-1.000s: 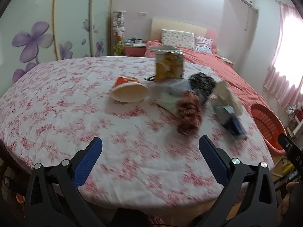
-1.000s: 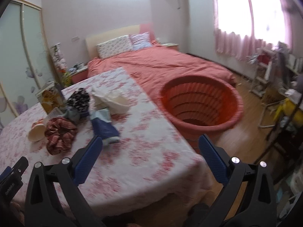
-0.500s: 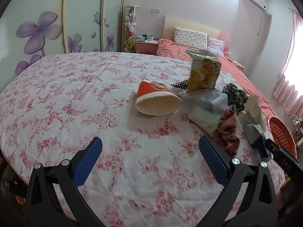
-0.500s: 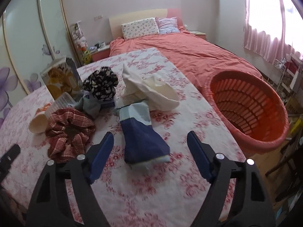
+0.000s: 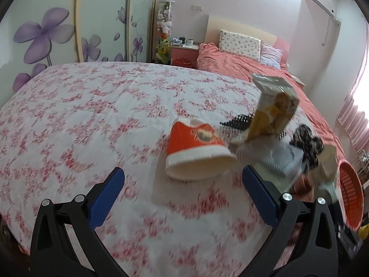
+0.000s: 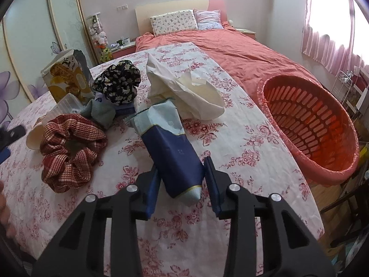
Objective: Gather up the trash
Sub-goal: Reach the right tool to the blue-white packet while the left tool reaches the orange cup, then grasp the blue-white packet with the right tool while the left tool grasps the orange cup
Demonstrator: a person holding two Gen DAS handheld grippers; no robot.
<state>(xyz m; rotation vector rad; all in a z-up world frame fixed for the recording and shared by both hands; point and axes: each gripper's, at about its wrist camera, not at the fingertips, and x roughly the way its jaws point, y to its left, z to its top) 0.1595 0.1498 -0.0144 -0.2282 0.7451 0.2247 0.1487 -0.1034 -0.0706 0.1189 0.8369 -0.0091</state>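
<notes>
A blue and pale packet lies on the floral tablecloth. My right gripper straddles its near end, jaws closing, pads close beside its two sides. An orange paper cup lies on its side just beyond my left gripper, which is open and empty. Behind the cup stand a yellow snack bag and a clear plastic box. A crumpled white paper bag sits behind the packet.
An orange slatted basket stands off the table's right edge. A red checked scrunchie and a black floral scrunchie lie among the trash. A pink bed fills the back, with wardrobe doors on the left.
The right gripper came down over the blue packet and narrowed its jaws around it. The left gripper slid along the table, so the orange cup now lies straight ahead of it.
</notes>
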